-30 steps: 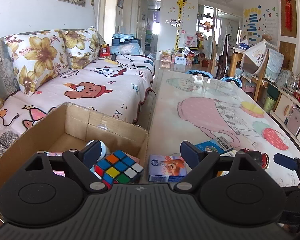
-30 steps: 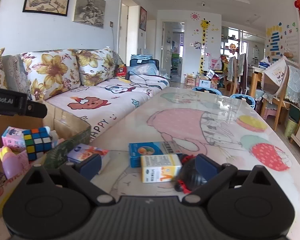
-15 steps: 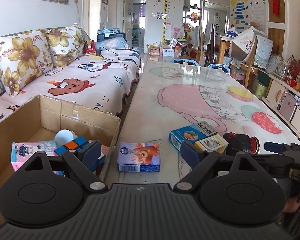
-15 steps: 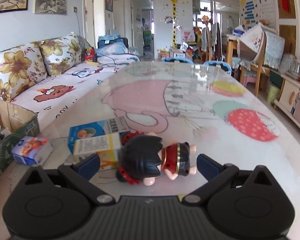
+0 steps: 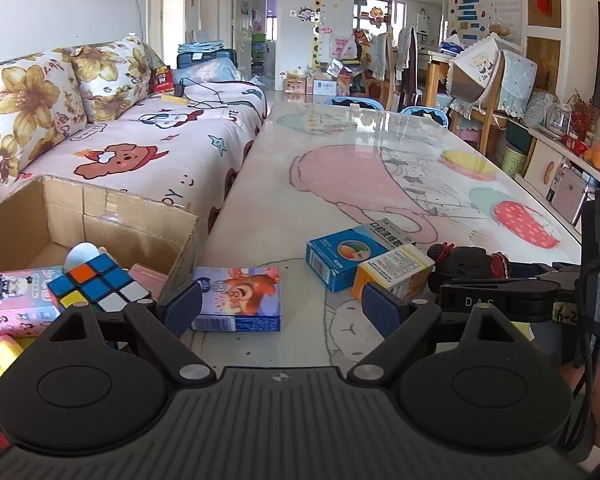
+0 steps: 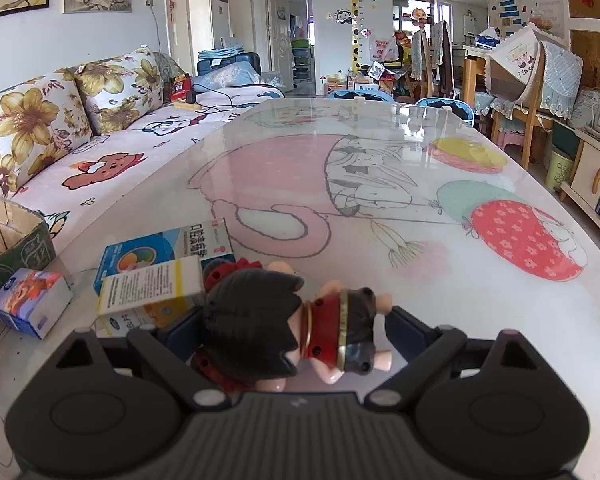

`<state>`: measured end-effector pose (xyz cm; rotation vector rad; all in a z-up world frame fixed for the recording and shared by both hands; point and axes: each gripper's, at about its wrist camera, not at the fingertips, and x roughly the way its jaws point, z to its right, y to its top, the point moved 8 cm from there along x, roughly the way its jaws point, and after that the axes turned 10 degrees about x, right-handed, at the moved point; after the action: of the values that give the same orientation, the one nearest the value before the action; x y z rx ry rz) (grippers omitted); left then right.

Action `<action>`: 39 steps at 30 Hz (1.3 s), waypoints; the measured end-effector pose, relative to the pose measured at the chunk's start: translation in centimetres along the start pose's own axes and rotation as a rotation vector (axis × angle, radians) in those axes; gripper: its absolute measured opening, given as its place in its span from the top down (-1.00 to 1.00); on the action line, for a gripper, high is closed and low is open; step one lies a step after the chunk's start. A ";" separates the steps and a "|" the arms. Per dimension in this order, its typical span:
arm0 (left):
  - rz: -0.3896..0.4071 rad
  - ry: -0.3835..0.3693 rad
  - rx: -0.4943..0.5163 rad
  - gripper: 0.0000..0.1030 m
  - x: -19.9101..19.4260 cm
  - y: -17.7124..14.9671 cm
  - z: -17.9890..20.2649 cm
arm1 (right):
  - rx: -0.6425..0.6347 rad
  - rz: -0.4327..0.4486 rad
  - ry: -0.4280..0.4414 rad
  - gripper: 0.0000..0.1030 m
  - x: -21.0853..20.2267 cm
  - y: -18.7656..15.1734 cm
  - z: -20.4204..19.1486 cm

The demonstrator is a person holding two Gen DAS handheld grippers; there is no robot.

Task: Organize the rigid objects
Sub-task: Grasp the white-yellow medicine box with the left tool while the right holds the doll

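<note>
At lower left of the left wrist view, a cardboard box (image 5: 100, 216) holds a Rubik's cube (image 5: 96, 282). The left gripper (image 5: 282, 304) gapes empty over the tabletop (image 5: 340, 168). Lower centre in the right view, the right gripper (image 6: 296, 328) has been closing around a doll figurine (image 6: 284, 328) lying beside a yellow carton (image 6: 152, 292); contact unclear.

Right gripper (image 6: 296, 326), its jaws just closing, with a black-haired, red-dressed plastic doll (image 6: 288, 328) lying sideways between them. Just beyond its left finger, a yellow-and-white carton (image 6: 152, 292) leans on a blue carton (image 6: 168, 250).
</note>
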<state>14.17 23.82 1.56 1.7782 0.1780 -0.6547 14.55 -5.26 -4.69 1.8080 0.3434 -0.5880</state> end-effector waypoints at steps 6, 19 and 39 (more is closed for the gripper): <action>-0.011 -0.015 0.026 -1.00 0.2 -0.3 1.0 | -0.024 0.010 -0.026 -0.82 -0.6 0.2 1.5; -0.024 -0.028 0.009 -1.00 2.1 0.7 4.6 | -0.013 0.031 -0.147 -0.83 -1.6 1.0 6.7; -0.137 0.065 -0.104 -0.74 8.1 1.5 2.2 | -0.052 0.024 -0.155 -0.88 -1.4 1.1 7.3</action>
<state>20.84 19.65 -1.72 1.6985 0.3743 -0.6740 12.36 -12.44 -4.76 1.7029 0.2291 -0.6922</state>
